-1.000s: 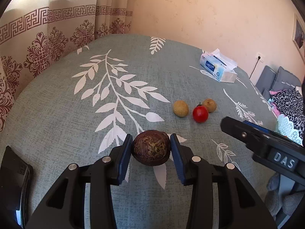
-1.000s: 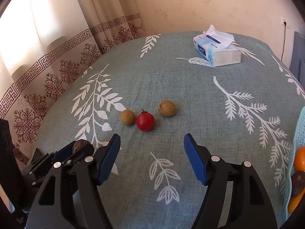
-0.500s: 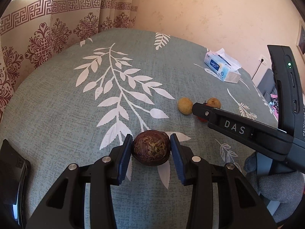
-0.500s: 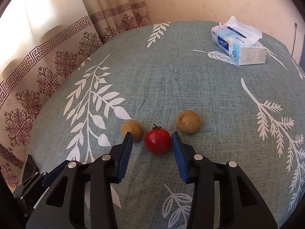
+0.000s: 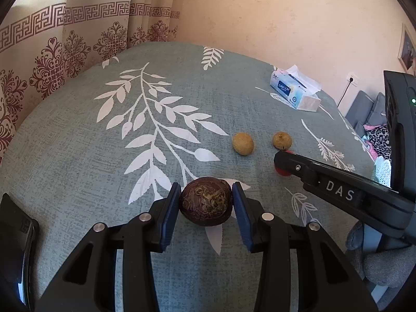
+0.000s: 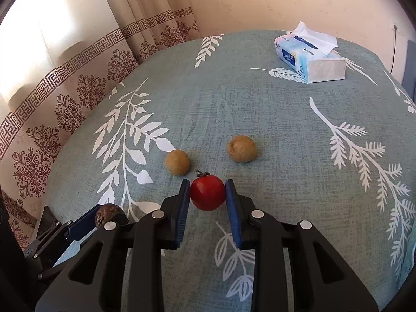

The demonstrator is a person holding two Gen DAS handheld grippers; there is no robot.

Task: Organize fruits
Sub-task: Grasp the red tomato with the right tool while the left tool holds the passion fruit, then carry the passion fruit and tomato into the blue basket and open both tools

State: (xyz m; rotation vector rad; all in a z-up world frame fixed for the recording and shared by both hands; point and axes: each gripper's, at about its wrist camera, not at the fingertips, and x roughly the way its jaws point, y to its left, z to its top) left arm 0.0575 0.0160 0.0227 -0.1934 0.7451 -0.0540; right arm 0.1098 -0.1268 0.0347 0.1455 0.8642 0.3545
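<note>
Leaf-print tablecloth [image 6: 260,104] w/ glossy red stemmed tomato [image 6: 207,192] between R hand-held gripper [image 6: 207,202] pads

On the table [image 6: 260,104] lie two tan round fruits [image 6: 177,162] [image 6: 242,148], one red tomato [image 6: 207,192], one dark brown wrinkled fruit [image 5: 206,201] and one tissue box [image 6: 309,57]. Two tongs show.
</note>
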